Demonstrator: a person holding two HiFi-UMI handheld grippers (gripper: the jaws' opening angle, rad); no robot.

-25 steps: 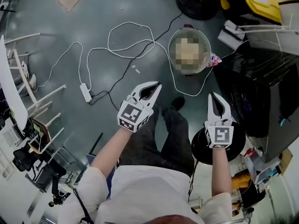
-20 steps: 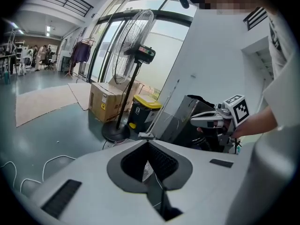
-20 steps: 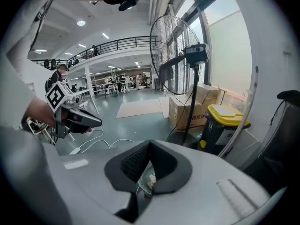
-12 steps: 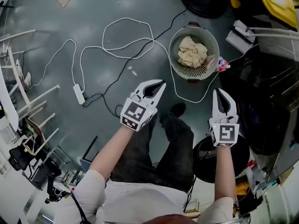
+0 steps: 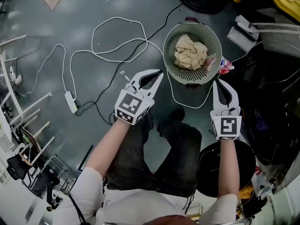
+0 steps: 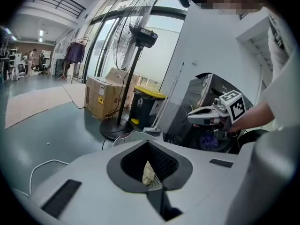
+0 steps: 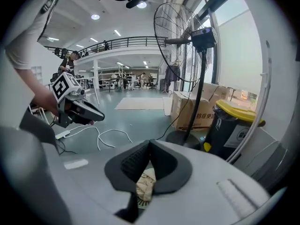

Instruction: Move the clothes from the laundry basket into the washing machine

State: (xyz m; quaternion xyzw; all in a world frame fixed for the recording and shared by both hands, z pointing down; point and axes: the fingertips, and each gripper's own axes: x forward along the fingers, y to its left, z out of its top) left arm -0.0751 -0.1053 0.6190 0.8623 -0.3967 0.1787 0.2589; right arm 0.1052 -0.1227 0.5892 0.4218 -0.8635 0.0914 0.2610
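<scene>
Both your grippers hang over the grey floor with nothing in them. Your left gripper (image 5: 160, 72) has its jaws drawn together so the tips meet, and they hold nothing; its tips sit just at the left rim of the laundry basket (image 5: 168, 60). Your right gripper (image 5: 217, 82) is closed the same way, tips touching, also empty, and it points at the basket's near right edge.

The basket is round, pale and slotted, standing on the floor beyond your knees. The clothes (image 5: 190, 52) are a crumpled beige bundle lying inside it, a little right of its middle, untouched by either gripper. In the left gripper view the bundle (image 6: 148, 172) shows only through the oval gap behind the closed tips, and in the right gripper view it (image 7: 146, 184) shows the same way, so it lies beyond the jaws, not between them.

A white cable (image 5: 112, 41) loops across the floor to the far left of the basket. A dark boxy machine (image 5: 274, 86) stands at the right; you cannot tell from here whether it is the washer
</scene>
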